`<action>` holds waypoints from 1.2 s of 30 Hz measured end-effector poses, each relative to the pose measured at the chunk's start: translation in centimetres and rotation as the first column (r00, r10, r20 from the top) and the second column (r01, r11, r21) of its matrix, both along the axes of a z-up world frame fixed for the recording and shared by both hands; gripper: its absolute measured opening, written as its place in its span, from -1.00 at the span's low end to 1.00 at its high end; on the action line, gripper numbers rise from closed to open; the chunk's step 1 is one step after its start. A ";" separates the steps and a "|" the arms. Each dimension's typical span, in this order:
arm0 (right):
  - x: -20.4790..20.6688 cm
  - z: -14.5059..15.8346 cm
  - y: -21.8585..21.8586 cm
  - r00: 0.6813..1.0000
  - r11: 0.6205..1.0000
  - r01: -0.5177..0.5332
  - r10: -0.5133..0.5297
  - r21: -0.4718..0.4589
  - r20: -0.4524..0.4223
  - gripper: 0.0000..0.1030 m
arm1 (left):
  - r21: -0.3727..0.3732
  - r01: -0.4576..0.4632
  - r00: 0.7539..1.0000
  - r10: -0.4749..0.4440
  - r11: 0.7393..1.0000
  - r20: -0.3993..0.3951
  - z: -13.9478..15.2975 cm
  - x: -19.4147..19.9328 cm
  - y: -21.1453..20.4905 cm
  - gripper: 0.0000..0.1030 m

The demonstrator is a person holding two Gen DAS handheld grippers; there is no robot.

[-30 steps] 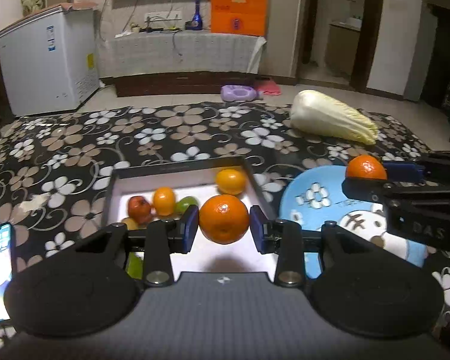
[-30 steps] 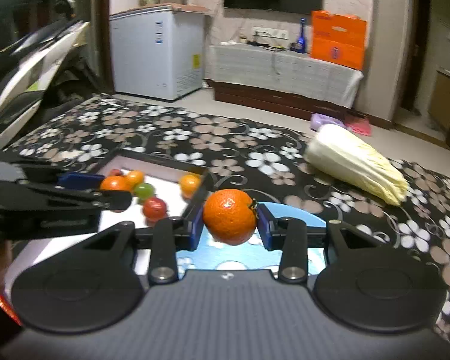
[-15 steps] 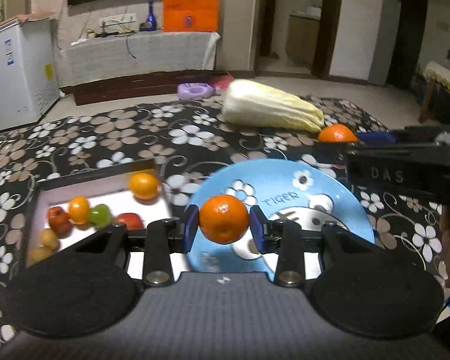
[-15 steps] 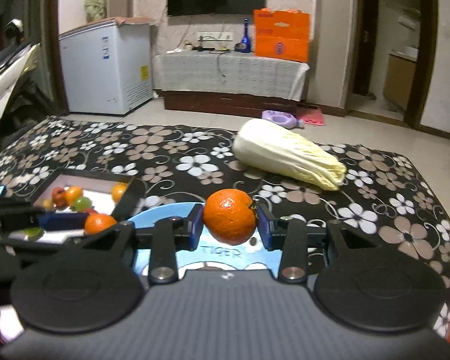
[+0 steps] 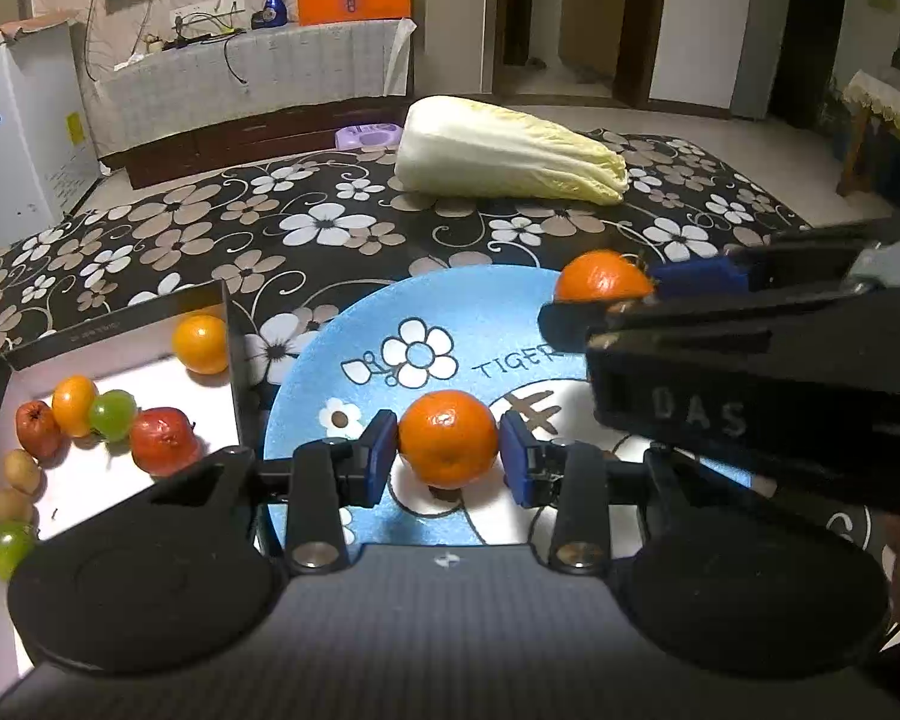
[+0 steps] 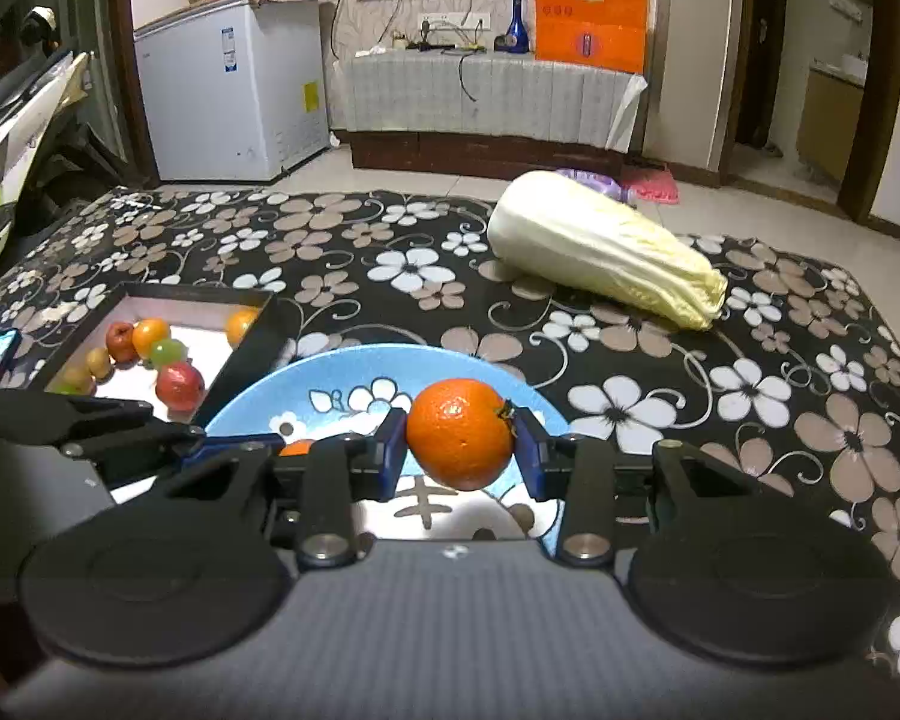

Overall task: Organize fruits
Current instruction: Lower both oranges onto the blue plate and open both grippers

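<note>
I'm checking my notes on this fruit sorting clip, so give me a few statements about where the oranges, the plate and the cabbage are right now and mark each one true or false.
1. Each gripper holds an orange. True: the left gripper is shut on one orange, the right gripper on the other orange.
2. Both held oranges are over the blue plate. True.
3. The cabbage lies on the plate. False: it lies on the flowered cloth, beyond the plate.
4. The box of fruit is right of the plate. False: it sits to the plate's left.
5. The box holds only oranges. False: red and green fruits lie there too.
</note>
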State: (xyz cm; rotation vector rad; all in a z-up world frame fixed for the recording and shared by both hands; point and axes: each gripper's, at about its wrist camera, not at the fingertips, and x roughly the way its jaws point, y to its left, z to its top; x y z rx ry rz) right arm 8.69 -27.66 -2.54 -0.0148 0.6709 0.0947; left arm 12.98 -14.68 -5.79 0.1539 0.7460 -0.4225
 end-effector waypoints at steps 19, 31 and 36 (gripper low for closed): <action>1.2 -1.7 -0.1 0.997 1.000 0.015 -0.015 0.004 -0.073 -0.18 | -0.006 0.008 1.000 -0.008 1.000 0.030 0.7 -0.9 0.9 0.30; 1.5 -1.8 0.0 0.996 0.999 0.033 -0.033 0.010 -0.083 -0.18 | -0.025 0.001 0.999 0.000 1.000 0.048 1.7 -2.2 2.2 0.34; 1.0 -1.0 0.3 0.998 0.999 0.044 -0.044 0.003 -0.032 0.11 | -0.047 -0.023 0.998 0.026 0.999 0.060 2.5 -3.1 3.8 0.35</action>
